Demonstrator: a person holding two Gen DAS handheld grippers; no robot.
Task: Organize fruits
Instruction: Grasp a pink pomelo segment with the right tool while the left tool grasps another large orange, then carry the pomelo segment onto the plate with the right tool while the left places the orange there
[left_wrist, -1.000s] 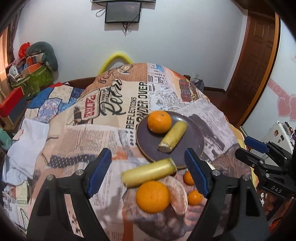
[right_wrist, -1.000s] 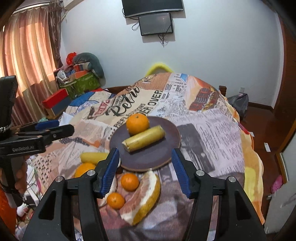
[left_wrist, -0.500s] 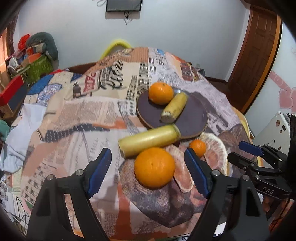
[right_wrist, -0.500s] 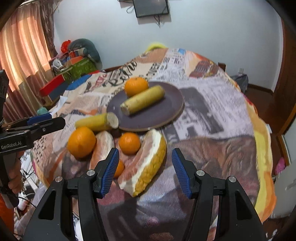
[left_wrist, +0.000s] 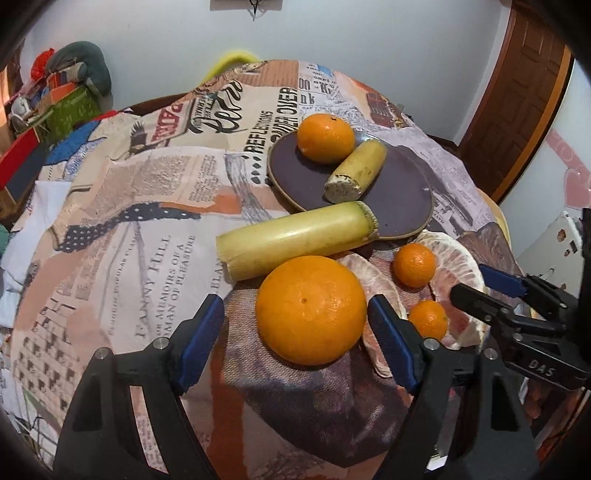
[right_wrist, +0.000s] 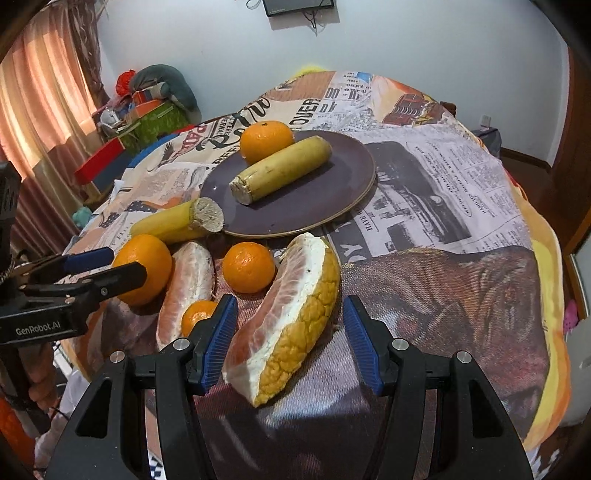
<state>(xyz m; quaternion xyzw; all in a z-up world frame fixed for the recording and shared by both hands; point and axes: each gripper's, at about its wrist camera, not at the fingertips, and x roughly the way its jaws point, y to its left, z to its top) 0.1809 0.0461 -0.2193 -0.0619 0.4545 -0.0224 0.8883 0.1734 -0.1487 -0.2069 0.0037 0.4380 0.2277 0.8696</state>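
My left gripper (left_wrist: 295, 338) is open, its blue pads on either side of a large orange (left_wrist: 312, 308) lying on the cloth. My right gripper (right_wrist: 290, 336) is open around the near end of a pomelo wedge with yellow rind (right_wrist: 295, 317). A dark purple plate (right_wrist: 332, 195) holds an orange (right_wrist: 266, 140) and a sugarcane piece (right_wrist: 282, 168). A second sugarcane piece (left_wrist: 295, 238) lies just in front of the plate. Two small tangerines (left_wrist: 413, 264) (left_wrist: 428, 319) and a peeled pomelo segment (right_wrist: 190, 288) lie between the grippers.
The table is round, covered with a newspaper-print cloth (left_wrist: 155, 192) that drops off at the near edge. A pile of boxes and bags (right_wrist: 144, 110) stands at the far left. A wooden door (left_wrist: 517, 92) is at the right.
Both grippers have moved forward and down toward the fruit. The large orange now sits between my left pads and the pomelo wedge between my right pads. No fruit has moved.
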